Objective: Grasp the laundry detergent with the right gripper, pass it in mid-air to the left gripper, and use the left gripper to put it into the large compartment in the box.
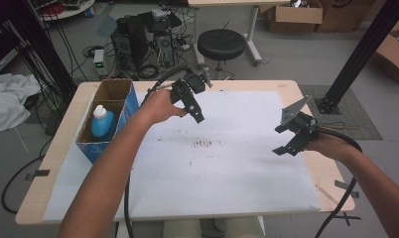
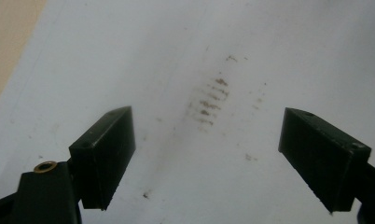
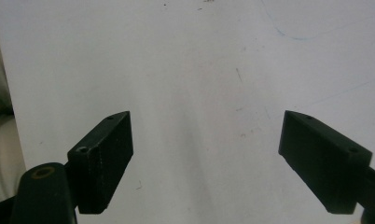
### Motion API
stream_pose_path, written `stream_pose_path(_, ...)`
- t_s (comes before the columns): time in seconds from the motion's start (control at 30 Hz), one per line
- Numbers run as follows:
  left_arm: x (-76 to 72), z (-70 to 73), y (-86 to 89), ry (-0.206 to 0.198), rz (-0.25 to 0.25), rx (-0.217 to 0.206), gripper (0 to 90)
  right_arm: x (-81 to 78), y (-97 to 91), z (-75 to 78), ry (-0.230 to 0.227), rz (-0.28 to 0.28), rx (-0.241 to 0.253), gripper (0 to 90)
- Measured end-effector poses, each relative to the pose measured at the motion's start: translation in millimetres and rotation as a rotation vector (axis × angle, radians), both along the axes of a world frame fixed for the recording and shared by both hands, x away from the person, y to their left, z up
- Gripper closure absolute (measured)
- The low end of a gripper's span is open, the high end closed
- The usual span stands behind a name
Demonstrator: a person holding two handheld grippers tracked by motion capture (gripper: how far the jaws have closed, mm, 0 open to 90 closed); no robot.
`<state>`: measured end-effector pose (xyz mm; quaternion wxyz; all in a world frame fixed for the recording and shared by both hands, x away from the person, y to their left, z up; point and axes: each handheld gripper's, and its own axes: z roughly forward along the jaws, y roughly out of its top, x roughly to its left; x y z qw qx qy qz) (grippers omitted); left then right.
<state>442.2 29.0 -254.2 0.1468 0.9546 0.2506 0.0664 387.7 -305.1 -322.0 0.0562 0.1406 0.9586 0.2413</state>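
The left gripper hangs over the far left part of the white sheet w/ jaws wide apart, holding nothing; the right gripper near the table's right edge is wide too, also empty. The high view shows a blue bottle in the box at the left edge, while the left gripper view shows brown smudges close up.

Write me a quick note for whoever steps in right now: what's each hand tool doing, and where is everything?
Left gripper: open, empty, held above the white sheet, near the cardboard box.
Right gripper: open, empty, over the sheet's right side.
Blue bottle: upright in the box's near compartment, untouched.
Brown smudges mark the sheet's middle.
Done: nothing visibly.
Left: probably fetching the bottle; the left gripper is nearest.
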Motion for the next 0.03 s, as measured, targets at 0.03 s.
stream_pose_path(0.03,-0.1,0.0,0.2,0.0,0.002,-0.001,19.2,0.1,0.1,-0.1,-0.001,0.002,0.001,17.6)
